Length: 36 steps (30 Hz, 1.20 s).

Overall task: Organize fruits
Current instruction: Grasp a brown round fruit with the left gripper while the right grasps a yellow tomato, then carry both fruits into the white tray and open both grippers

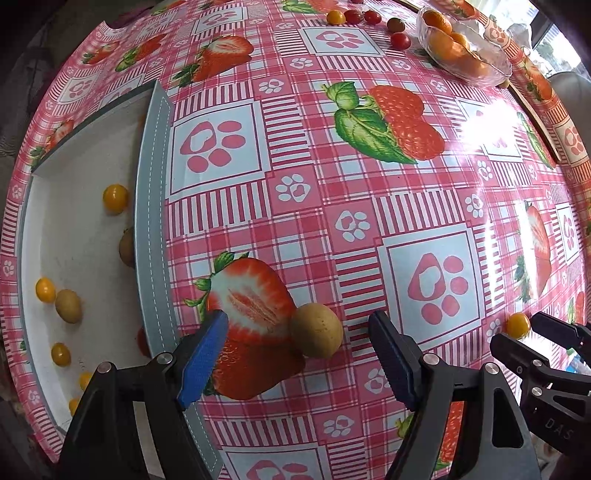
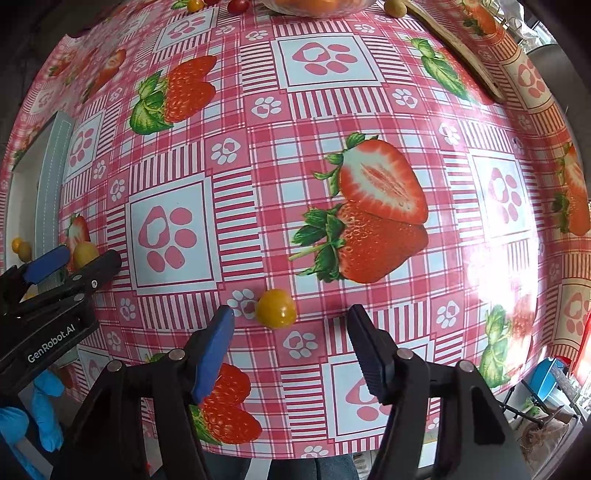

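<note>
Both fisheye views are taken from low and close above the pink strawberry-print worktop [image 1: 332,192], looking forward between each tool's fingers. The small yellow cherry tomato [image 2: 276,308] and the round tan fruit [image 1: 316,329] are shared by both views.

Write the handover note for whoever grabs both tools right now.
Left tool: open, empty, its blue pads either side of the round tan-brown fruit on the strawberry-print tablecloth.
Right tool: open, empty, lined up on the small yellow cherry tomato.
Done: several yellow tomatoes and tan fruits already lie in the white grey-rimmed tray at left.
Left: these two fruits, plus the row of red and yellow cherry tomatoes at the far edge beside the clear glass bowl of oranges.
</note>
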Tool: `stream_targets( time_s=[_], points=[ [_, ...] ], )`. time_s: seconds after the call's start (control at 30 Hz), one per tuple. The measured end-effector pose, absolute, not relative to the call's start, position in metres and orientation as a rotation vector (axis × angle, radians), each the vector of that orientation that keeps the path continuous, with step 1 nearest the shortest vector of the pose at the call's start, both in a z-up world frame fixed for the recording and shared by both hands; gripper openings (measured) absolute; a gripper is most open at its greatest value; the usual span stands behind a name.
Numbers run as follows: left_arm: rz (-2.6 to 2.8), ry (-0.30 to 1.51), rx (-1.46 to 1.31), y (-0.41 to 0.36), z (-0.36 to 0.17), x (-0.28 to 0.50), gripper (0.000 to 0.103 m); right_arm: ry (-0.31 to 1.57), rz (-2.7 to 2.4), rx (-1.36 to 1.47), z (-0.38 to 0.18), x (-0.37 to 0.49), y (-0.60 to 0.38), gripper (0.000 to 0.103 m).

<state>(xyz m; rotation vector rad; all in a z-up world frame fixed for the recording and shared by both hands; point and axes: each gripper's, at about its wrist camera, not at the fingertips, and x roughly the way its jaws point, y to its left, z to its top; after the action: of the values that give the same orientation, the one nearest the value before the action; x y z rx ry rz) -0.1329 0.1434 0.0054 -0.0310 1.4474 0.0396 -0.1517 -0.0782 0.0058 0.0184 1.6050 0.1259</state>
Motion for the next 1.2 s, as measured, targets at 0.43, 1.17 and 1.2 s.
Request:
stream_targets(
  time_s=[0.43, 1.17, 1.2],
  points=[
    [-0.047, 1.433, -0.07, 0.139, 0.015, -0.139, 0.028, 1.591, 0.117, -0.047, 0.01, -0.15, -0.052, 0.023],
    [-0.024, 1.292, -0.206, 0.199, 0.08, -0.155, 0.028, 1.543, 0.208, 0.029, 0.057, -0.122, -0.021, 0.023],
    [-0.017, 1.285, -0.21, 0.202, 0.081, -0.155, 0.028, 1.54, 0.218, 0.025, 0.06, -0.115, -0.014, 0.023]
  ],
)
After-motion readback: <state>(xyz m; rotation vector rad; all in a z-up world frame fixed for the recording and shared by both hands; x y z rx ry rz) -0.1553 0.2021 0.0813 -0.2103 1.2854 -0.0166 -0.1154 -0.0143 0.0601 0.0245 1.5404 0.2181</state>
